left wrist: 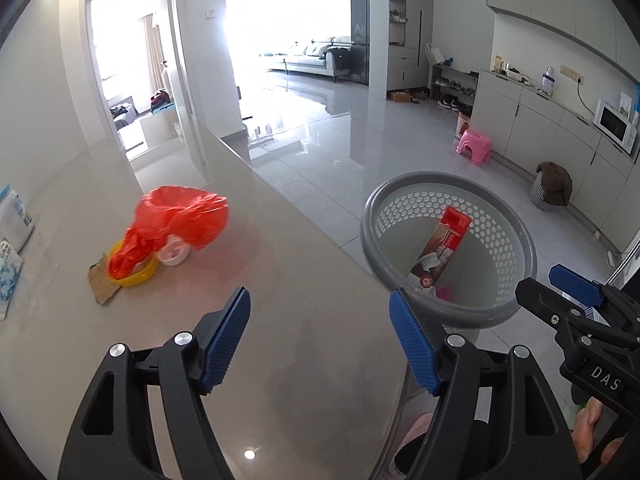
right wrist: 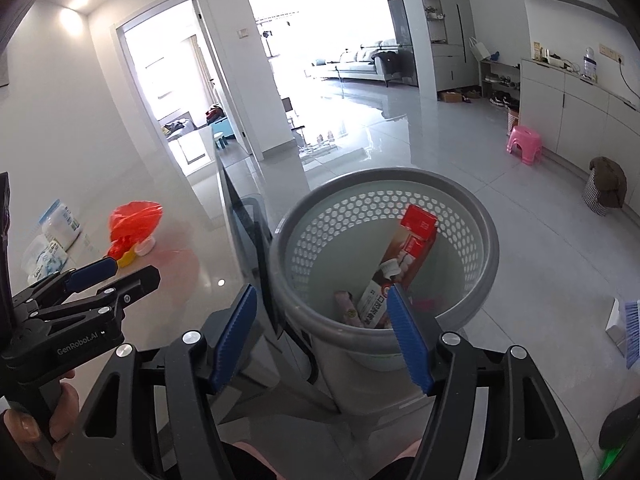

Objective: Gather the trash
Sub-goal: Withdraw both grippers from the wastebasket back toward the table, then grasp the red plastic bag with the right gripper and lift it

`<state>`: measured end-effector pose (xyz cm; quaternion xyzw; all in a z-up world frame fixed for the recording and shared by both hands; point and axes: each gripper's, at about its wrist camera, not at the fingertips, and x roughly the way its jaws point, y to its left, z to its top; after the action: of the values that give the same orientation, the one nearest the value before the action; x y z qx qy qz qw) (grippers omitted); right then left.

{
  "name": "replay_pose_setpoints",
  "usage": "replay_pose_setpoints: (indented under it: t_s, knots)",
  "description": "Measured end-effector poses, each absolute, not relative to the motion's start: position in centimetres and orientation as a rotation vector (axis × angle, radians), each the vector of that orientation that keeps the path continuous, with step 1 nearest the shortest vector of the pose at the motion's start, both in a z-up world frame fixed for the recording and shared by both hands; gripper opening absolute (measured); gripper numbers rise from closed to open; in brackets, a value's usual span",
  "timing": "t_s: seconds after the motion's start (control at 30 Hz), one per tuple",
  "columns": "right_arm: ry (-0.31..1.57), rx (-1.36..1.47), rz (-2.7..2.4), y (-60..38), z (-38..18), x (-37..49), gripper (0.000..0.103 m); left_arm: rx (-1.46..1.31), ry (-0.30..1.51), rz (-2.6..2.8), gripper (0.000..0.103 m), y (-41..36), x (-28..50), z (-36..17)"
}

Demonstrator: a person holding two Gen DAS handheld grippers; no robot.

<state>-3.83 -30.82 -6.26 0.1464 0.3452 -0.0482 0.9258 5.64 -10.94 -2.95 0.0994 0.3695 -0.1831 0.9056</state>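
Item one: our left claw point(left wrist: 320, 344), black frame with blue ribbed pads, jaws standing wide apart with nothing between them, over the glossy beige table point(left wrist: 280, 280).

Item two: our right claw point(right wrist: 320, 340), same build, jaws likewise wide apart and gripping nothing, above the table's near edge and the bin beside it.

Item three: a grey round plastic wastebasket with perforated walls point(right wrist: 480, 232), standing on the floor just beside the table. Inside we count a long red-and-white toothpaste carton point(right wrist: 404, 256) leaning against the wall, a small pinkish wrapper point(right wrist: 348, 308) and a scrap of bright pink; we cannot tell what the scrap is.

Item four: a crumpled red plastic bag point(left wrist: 176, 220) lying on the table, well apart from both claws. It drapes over a yellow round lid point(left wrist: 138, 276) and touches a small white round cap point(left wrist: 174, 254). A torn piece of brown cardboard point(left wrist: 102, 286) sits under the yellow lid.

Item five: white and blue printed packets point(left wrist: 14, 224) at the table's far left edge.

Item six: a pink plastic stool point(left wrist: 474, 145) on the grey tiled floor point(left wrist: 400, 128), near the pale cabinets.
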Motion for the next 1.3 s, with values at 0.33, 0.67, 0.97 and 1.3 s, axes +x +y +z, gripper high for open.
replay_pose_setpoints:
  t_s: [0.33, 0.67, 0.97, 1.3]
  knots:
    - [0.707, 0.228, -0.021, -24.2, -4.3, -4.5, 0.068, 0.158, 0.733, -0.317, 0.074, -4.0, 3.8, -1.3]
    - [0.699, 0.147, 0.061, -17.7, -2.6, -4.1, 0.07, 0.094, 0.701, -0.246, 0.076, 3.2, 2.7, -0.1]
    - [0.702, 0.113, 0.13, -13.5, -2.9, -2.5, 0.07, 0.067, 0.679, -0.127, 0.08, 9.6, 3.0, -0.1]
    - [0.711, 0.06, 0.185, -10.1, -3.0, 1.7, 0.07, 0.027, 0.697, 0.006, 0.083, 15.7, 6.1, -1.4]
